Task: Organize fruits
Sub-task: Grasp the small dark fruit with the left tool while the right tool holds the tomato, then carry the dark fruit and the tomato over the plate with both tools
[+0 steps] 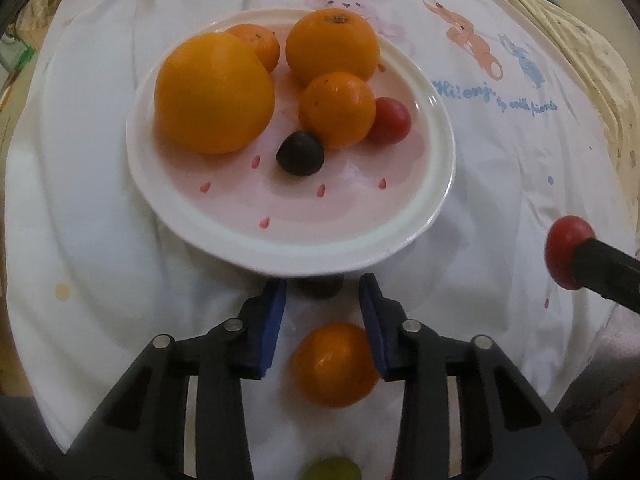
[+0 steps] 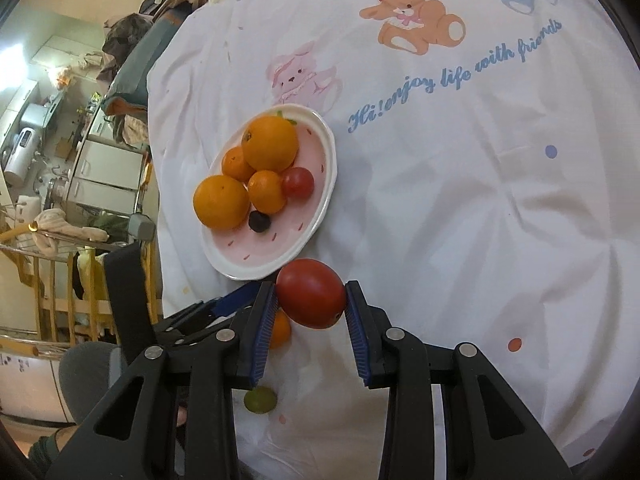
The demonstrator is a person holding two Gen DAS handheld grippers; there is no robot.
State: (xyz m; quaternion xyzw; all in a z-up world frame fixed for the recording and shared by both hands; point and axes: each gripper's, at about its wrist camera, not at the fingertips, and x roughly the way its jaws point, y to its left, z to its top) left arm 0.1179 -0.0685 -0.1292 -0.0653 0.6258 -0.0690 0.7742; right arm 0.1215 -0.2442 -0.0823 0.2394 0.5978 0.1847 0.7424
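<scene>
A pink plate [image 1: 280, 236] [image 2: 312, 216] holds two big oranges, two small tangerines, a cherry tomato [image 1: 391, 120] [image 2: 298, 183] and a dark grape [image 1: 300, 153] [image 2: 259, 222]. My left gripper [image 1: 323, 292] is open, above a loose tangerine [image 1: 334, 364] on the cloth; a dark grape [image 1: 320, 287] lies just below the plate rim, between the fingertips. My right gripper [image 2: 310, 294] is shut on a red tomato [image 2: 311, 292] [image 1: 564, 252], held near the plate's near edge. A green grape [image 1: 331, 468] [image 2: 260, 399] lies on the cloth nearer to me.
A white cartoon-print cloth [image 2: 460, 200] covers the table. The table edge runs down the left of the right wrist view, with a chair [image 2: 124, 280] and room clutter beyond it.
</scene>
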